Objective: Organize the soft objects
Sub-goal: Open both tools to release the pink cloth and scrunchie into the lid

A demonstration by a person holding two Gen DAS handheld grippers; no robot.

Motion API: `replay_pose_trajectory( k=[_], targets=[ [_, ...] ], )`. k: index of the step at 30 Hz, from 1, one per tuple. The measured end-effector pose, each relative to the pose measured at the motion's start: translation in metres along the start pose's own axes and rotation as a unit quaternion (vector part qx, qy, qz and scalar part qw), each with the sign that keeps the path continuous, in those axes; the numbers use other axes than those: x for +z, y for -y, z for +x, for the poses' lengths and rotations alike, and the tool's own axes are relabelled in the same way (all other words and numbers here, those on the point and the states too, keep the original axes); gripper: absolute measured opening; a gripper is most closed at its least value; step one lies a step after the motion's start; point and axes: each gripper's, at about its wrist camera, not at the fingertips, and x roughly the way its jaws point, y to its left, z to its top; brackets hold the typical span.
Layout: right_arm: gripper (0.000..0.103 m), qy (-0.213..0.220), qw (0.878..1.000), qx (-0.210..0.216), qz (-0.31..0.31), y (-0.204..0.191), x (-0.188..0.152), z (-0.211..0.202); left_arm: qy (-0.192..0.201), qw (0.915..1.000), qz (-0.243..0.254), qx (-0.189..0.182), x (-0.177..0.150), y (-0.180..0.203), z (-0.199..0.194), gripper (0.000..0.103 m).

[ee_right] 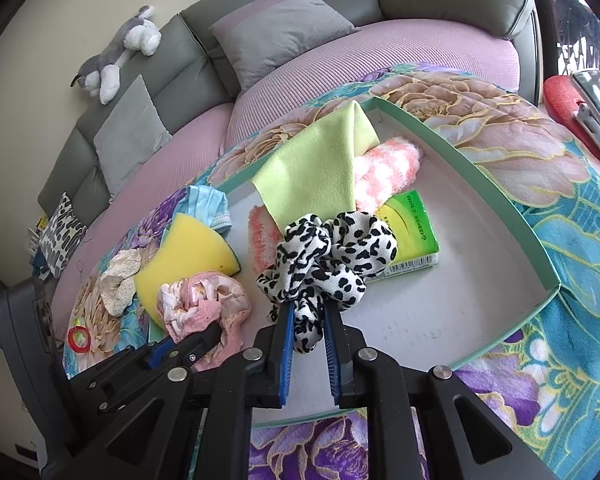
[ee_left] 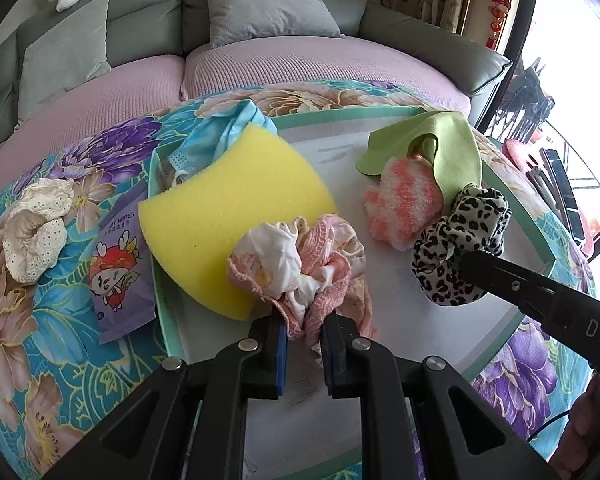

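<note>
My left gripper (ee_left: 304,330) is shut on a crumpled pink and white cloth (ee_left: 300,264), held over the white tray with a green rim (ee_left: 548,258). My right gripper (ee_right: 308,334) is shut on a leopard-print scrunchie (ee_right: 328,256), also over the tray (ee_right: 540,248). In the tray lie a yellow sponge (ee_left: 228,216), a pink striped fluffy sock (ee_left: 400,204) under a lime green cloth (ee_left: 452,148), and a green tissue pack (ee_right: 412,232). The right gripper's finger (ee_left: 500,276) shows in the left wrist view, at the scrunchie (ee_left: 456,248).
A cream scrunchie (ee_left: 36,232) and a purple wipes pack (ee_left: 120,272) lie on the floral cloth left of the tray. A blue mask and blue fabric (ee_left: 220,136) hang over the tray's far left rim. A sofa (ee_left: 260,64) is behind. A red ring (ee_right: 79,338) lies at left.
</note>
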Motion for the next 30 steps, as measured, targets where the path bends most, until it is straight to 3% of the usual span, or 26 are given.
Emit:
replay_pose_trajectory(
  k=[2,6,11,14,15,18,23,25,27,30],
  targets=[
    [0.017,-0.001,1.000,-0.003,-0.001,0.000,0.000,-0.001,0.000,1.0000,0.005,-0.001,0.000,0.004,-0.003,0.019],
    [0.022,0.000,1.000,-0.009,0.001,0.000,0.000,-0.004,-0.009,0.9997,0.020,-0.003,-0.001,0.010,-0.007,0.037],
    [0.029,-0.002,1.000,-0.015,0.009,0.004,0.001,-0.005,-0.007,0.9993,0.037,0.008,0.000,0.015,-0.019,0.045],
    [0.046,0.001,1.000,-0.024,0.005,0.003,0.001,-0.008,-0.001,0.9989,0.046,0.008,0.000,0.016,-0.029,0.050],
    [0.057,0.003,1.000,-0.027,0.003,0.003,0.002,-0.010,0.002,0.9989,0.047,0.006,0.001,0.016,-0.033,0.051],
    [0.059,0.009,0.999,-0.036,-0.005,0.000,0.003,-0.014,0.017,0.9987,0.046,0.009,0.002,0.012,-0.046,0.053],
    [0.067,0.007,0.999,-0.045,-0.013,-0.002,0.003,-0.015,0.037,0.9986,0.004,0.037,0.007,-0.012,-0.058,0.057],
    [0.072,0.007,0.999,-0.049,-0.019,-0.004,0.003,-0.014,0.037,0.9975,-0.022,0.057,0.008,-0.026,-0.057,0.075],
    [0.075,0.007,0.998,-0.054,-0.026,-0.007,0.003,-0.014,0.034,0.9953,-0.052,0.075,0.006,-0.042,-0.056,0.078],
    [0.089,0.005,0.997,-0.061,-0.037,-0.012,0.003,-0.011,0.027,0.9915,-0.088,0.092,0.002,-0.064,-0.054,0.083]
  ],
)
